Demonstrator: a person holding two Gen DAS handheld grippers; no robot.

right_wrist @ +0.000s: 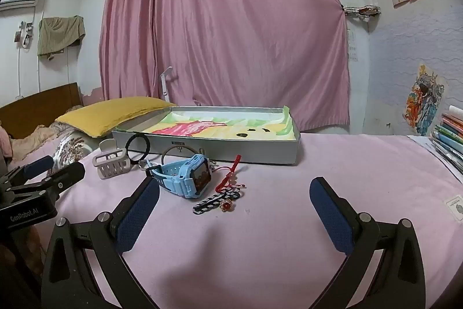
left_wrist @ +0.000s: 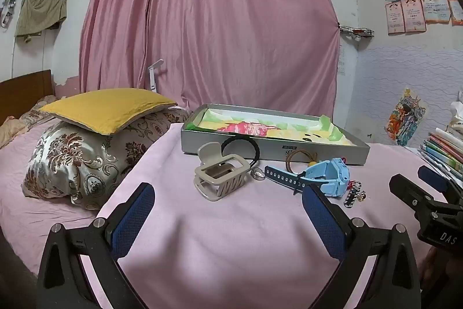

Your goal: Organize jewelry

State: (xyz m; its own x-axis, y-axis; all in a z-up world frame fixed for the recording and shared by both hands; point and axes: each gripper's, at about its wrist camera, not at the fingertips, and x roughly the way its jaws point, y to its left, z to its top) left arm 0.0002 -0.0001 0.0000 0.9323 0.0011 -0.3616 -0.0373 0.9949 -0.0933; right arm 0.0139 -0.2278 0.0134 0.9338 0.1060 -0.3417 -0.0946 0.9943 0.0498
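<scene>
Pink-covered tabletop (right_wrist: 289, 236) is seen with a shallow grey tray (right_wrist: 220, 148) at its far side, lined with a coloured drawing. Jewelry is laid loose in front of the tray, none inside it: beige hair claw (left_wrist: 221, 178) at left, black hair tie (left_wrist: 241, 144) leaned on the tray wall, blue watch (right_wrist: 185, 174) in the middle, brown hair tie (left_wrist: 298, 160) behind it, red cord bracelet (right_wrist: 231, 174), black-white braided band (right_wrist: 215, 201), gold-red ring (right_wrist: 225, 204), silver ring (left_wrist: 258, 173). Left hand-held gripper (left_wrist: 228, 210) and right hand-held gripper (right_wrist: 234, 207) are both spread wide, nothing pinched, held short of the items.
</scene>
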